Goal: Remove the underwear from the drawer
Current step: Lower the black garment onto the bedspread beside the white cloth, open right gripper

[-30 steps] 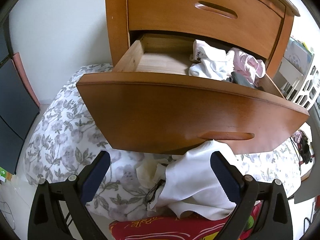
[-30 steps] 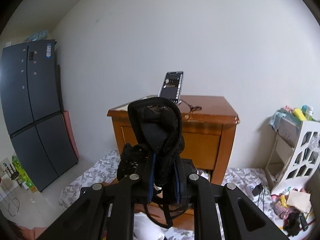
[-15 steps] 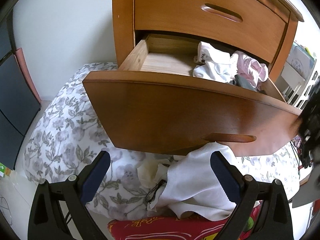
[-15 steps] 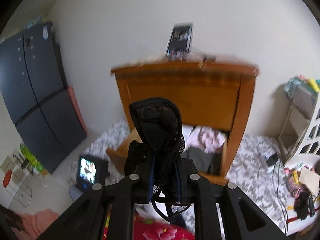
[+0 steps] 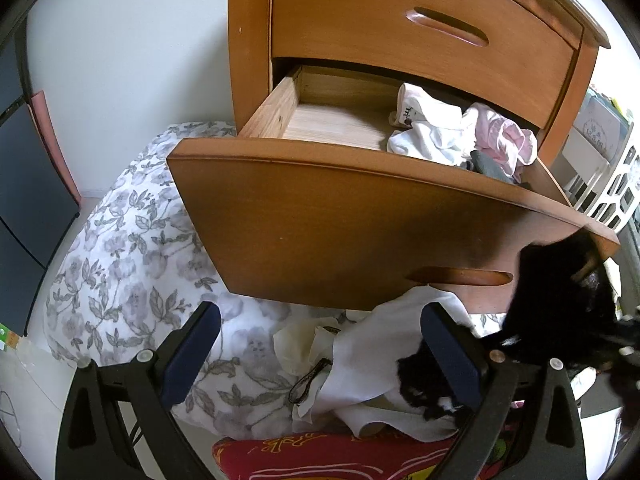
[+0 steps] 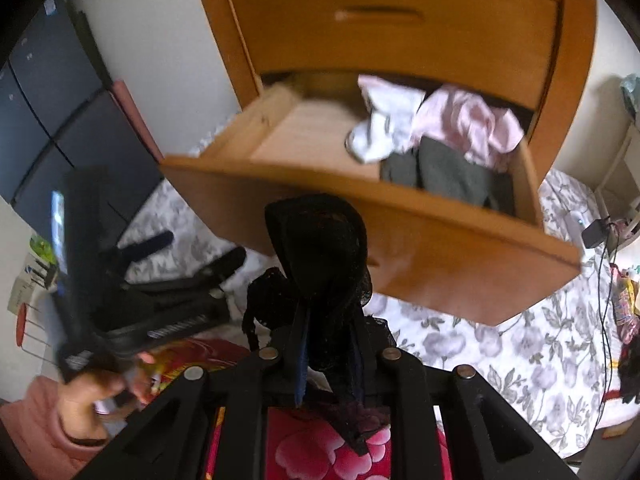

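The right tongs (image 6: 328, 360) pinch a piece of black lace underwear (image 6: 320, 248), held up in front of the open drawer (image 5: 360, 220) of a wooden dresser (image 5: 400, 8). The left tongs (image 5: 320, 352) stand spread and empty above a white cloth (image 5: 368, 360) on the flowered bed (image 5: 132, 248). White (image 5: 428, 132), pink (image 5: 500, 140) and grey (image 6: 444, 172) garments lie bunched at the drawer's right end.
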Demonstrator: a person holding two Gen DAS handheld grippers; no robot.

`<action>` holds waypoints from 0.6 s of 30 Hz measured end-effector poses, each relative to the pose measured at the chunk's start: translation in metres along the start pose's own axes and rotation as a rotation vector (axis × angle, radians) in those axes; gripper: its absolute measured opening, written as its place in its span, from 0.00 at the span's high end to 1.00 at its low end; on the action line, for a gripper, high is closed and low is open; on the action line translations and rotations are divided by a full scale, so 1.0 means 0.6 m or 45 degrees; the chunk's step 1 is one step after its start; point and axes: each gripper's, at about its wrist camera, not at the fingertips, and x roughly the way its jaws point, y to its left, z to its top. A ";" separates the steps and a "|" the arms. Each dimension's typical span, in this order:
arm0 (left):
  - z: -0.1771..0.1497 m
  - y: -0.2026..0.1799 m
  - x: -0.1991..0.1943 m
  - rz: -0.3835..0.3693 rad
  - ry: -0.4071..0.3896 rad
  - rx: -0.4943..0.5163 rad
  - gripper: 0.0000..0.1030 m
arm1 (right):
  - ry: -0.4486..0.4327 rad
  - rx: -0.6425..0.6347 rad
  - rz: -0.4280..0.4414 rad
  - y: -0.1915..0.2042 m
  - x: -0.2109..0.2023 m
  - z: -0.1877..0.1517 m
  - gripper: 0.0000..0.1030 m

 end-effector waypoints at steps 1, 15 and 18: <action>0.000 -0.001 0.000 0.001 -0.001 0.002 0.03 | 0.019 0.005 -0.006 -0.002 0.010 -0.002 0.80; -0.004 -0.004 0.002 0.003 -0.002 0.006 0.03 | 0.175 0.070 -0.063 -0.033 0.111 -0.013 0.80; -0.005 -0.005 0.002 0.005 -0.001 0.010 0.03 | 0.191 0.075 -0.067 -0.036 0.116 -0.017 0.80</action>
